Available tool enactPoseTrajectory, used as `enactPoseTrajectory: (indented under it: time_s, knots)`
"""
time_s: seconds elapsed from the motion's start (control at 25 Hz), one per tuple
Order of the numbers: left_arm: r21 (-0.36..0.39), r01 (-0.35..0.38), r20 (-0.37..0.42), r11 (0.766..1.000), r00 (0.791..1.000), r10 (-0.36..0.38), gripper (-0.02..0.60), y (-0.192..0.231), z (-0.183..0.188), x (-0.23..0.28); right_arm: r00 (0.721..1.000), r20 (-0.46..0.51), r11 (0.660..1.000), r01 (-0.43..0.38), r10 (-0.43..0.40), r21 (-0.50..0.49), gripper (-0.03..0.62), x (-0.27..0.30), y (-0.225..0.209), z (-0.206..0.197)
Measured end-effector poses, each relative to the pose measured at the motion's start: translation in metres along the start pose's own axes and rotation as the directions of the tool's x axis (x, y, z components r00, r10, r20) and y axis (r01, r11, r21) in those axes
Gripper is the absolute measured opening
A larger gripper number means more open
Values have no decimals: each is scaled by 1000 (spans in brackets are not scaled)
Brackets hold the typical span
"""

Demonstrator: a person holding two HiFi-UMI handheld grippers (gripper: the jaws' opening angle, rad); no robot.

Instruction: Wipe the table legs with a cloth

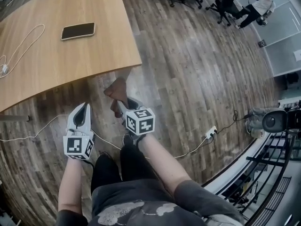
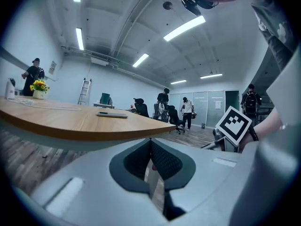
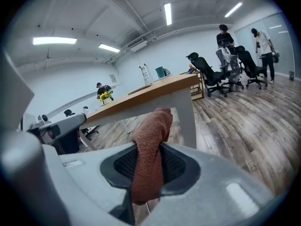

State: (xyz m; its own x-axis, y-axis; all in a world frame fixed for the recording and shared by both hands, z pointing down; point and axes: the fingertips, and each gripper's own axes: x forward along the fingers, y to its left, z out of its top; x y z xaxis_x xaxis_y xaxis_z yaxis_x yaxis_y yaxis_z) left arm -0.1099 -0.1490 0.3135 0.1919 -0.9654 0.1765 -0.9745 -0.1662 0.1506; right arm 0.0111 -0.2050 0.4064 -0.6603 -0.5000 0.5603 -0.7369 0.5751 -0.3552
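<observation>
— What is the left gripper (image 1: 83, 112) doing?
— Waiting left of the pale square table leg (image 3: 187, 114), jaws closed on nothing.
— And the right gripper (image 3: 149, 149)?
— Its jaws are gripping the rust-brown terry cloth (image 3: 151, 135), holding it just before that leg, under the light wooden table (image 1: 56, 55). Wiping is seemingly just starting; the next move is pressing the cloth onto the leg.

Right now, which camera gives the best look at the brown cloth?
The right gripper view: the cloth fills the centre, clamped in the right tool. The head view shows it small, by the table corner. The left gripper view hardly shows it.
</observation>
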Motion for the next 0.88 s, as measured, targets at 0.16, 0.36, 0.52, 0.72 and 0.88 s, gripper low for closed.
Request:
enactPoseTrajectory:
  time_s: [0.16,0.36,0.52,0.72,0.88]
  knots:
    - [-17,-5,-3,1000,1000,5,18,13,-31,18,1000,-9,1000,9,-9,5,89,34,-13,-9]
    - [-23,12,16,1000,1000,-11,18,26,-56,50,1000,31,1000,-5,4,9,89,71,-28,4]
    - [-7,21,41,1000,999,-21,18,37,-77,76,995,96,999,-35,33,19,91,92,-35,21]
    - [7,25,62,1000,998,-26,18,51,-117,100,988,151,1000,-24,26,-19,91,114,-58,10]
    - [6,29,63,1000,998,-29,18,64,-158,114,990,141,1000,-13,16,-22,91,137,-77,-23]
